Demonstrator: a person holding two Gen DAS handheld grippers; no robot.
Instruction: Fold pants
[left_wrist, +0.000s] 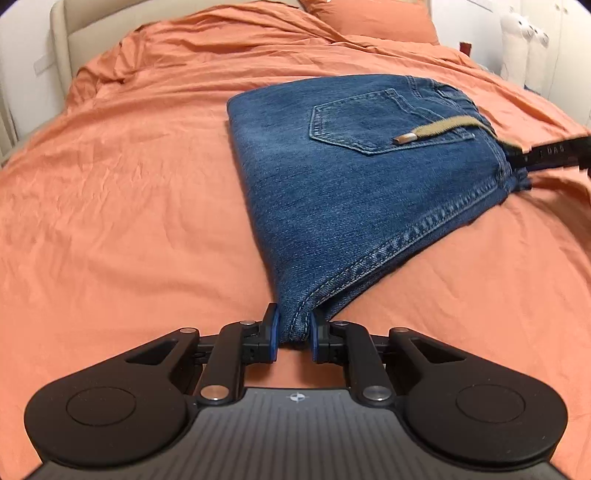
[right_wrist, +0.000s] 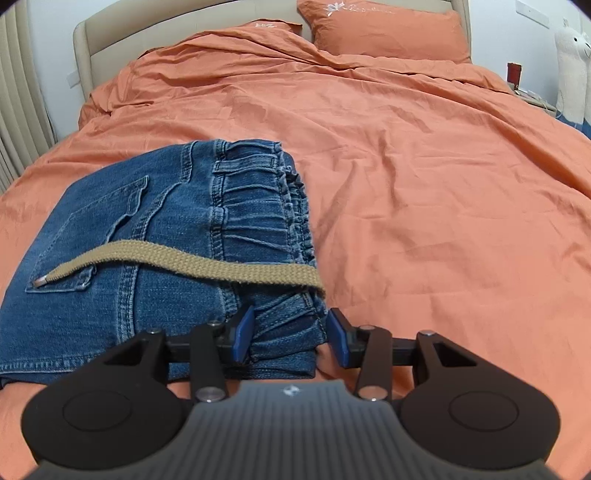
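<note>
The bed (left_wrist: 110, 184) carries the folded pants (left_wrist: 351, 166) at centre. Left gripper (left_wrist: 293, 332) jaws clench the near corner; right gripper (right_wrist: 291, 332) jaws straddle the waistband, released. Uneven pulling risks undoing the fold; the drawstring (right_wrist: 184, 262) could snag.

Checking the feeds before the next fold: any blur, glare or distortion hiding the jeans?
Left wrist: even indoor light, no glare; fisheye bows the bed; jeans sharp, but the right gripper at the far edge is smeared. Right wrist: jeans and drawstring crisp; only the dark corners vignette; the right gripper straddles the waistband.
</note>
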